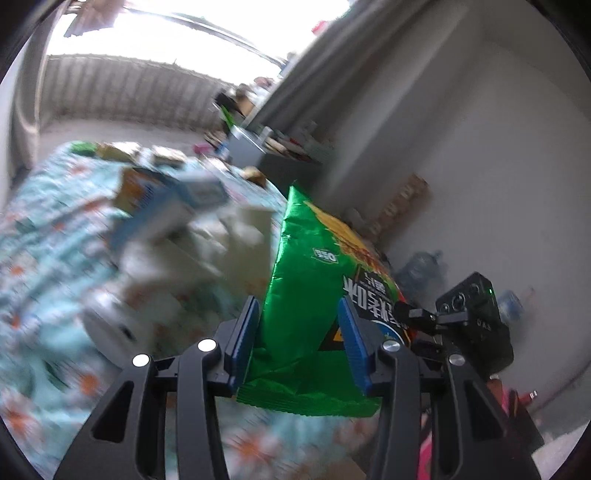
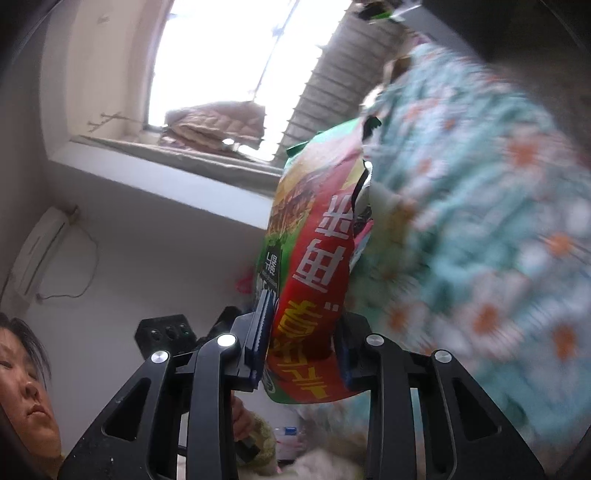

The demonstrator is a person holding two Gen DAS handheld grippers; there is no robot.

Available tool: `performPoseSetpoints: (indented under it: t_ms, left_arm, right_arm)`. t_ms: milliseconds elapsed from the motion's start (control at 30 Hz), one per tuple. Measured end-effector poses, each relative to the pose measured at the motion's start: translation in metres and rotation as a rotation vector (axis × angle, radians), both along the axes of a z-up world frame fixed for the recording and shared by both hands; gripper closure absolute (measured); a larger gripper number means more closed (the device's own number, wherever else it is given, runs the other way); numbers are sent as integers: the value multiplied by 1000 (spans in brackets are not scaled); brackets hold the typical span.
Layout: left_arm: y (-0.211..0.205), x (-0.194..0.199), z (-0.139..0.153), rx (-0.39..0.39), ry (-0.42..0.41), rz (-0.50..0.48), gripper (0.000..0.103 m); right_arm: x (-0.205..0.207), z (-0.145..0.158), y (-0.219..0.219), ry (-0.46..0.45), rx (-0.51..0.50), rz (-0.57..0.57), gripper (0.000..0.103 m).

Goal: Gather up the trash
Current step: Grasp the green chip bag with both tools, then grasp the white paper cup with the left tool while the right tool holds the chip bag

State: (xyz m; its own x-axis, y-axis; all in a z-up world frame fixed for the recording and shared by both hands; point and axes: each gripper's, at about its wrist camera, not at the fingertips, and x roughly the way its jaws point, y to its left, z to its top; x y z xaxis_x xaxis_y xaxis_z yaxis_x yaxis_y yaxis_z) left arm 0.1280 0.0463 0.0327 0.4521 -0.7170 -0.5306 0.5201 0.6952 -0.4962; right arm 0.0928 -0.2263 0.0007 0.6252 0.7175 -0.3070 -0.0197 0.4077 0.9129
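Daylight floods in from a blown-out white window at the top of both fisheye views. The floral tablecloth smears with motion blur. Edges curve and darken to black. Foreground gripper parts stay sharp.

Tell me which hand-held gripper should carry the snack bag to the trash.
Hard to call: both hold it. The left hand-held gripper and the right hand-held gripper each clamp the green and red snack bag, so either could release. No trash container shows.
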Motion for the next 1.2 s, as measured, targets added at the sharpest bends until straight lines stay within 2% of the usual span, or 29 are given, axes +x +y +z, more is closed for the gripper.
performPoseSetpoints:
  t_ms: [33, 133, 200, 333, 533, 700, 767, 933, 1067, 1200]
  left_arm:
    - [-5, -5, -3, 8, 5, -20, 59]
    - [-22, -18, -16, 97, 0, -28, 59]
    - [-30, -21, -27, 149, 3, -23, 59]
    - [-39, -24, -40, 203, -18, -15, 59]
    - [-58, -22, -62, 252, 5, -64, 59]
    - [-76, -19, -85, 300, 34, -102, 59]
    - [-81, -19, -90, 317, 35, -109, 59]
    - [-83, -16, -95, 336, 47, -114, 59]
    - [-84, -15, -96, 340, 42, -118, 59]
    - [-83, -11, -88, 320, 18, -117, 59]
  right_arm:
    - [-6, -4, -2, 37, -9, -10, 65]
    - [-14, -19, -5, 128, -49, -42, 51]
    - [-20, -32, -11, 182, -59, -67, 46]
    - [-21, -49, -15, 243, -52, -94, 46]
    - [-35, -65, -32, 238, -23, -92, 45]
    - [-34, -61, -29, 216, -62, -61, 45]
    - [-34, -62, -26, 209, -84, -43, 48]
    - [-30, -63, -18, 208, -139, -22, 70]
    - [-27, -61, -16, 189, -167, -31, 76]
    - [-27, -59, -18, 179, -190, -42, 76]
